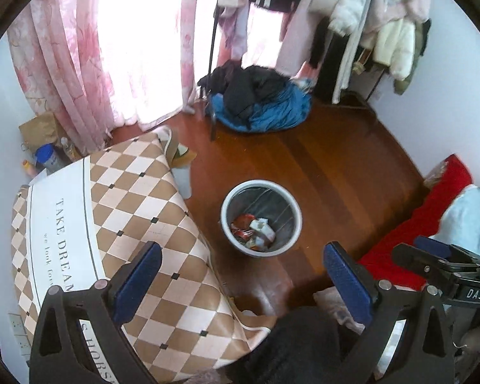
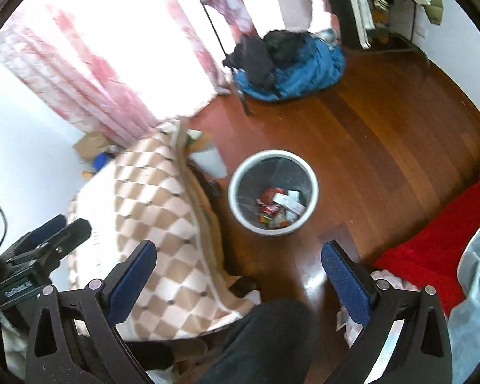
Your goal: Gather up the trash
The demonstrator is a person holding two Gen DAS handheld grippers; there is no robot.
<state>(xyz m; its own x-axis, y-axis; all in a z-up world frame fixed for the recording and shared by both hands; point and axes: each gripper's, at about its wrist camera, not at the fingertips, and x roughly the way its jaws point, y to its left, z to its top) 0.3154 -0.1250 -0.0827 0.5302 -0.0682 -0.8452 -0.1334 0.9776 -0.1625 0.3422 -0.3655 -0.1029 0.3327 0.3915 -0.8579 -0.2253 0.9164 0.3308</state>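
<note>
A round white-rimmed trash bin (image 1: 292, 198) stands on the wooden floor and holds red and white wrappers (image 1: 252, 228). It also shows in the right wrist view (image 2: 240, 179), with the wrappers (image 2: 280, 206) inside. My left gripper (image 1: 243, 260) is open and empty, held high above the floor in front of the bin. My right gripper (image 2: 239, 257) is open and empty, also high above the floor near the bin. The right gripper shows at the right edge of the left wrist view (image 1: 432, 252); the left gripper shows at the left edge of the right wrist view (image 2: 54, 233).
A table with a brown-and-cream checkered cloth (image 1: 137, 192) stands left of the bin. A pile of blue and black clothes (image 1: 259, 102) lies by the pink curtains (image 1: 67, 57). A red blanket (image 1: 432, 211) is at the right. My dark trouser leg (image 2: 265, 345) is below.
</note>
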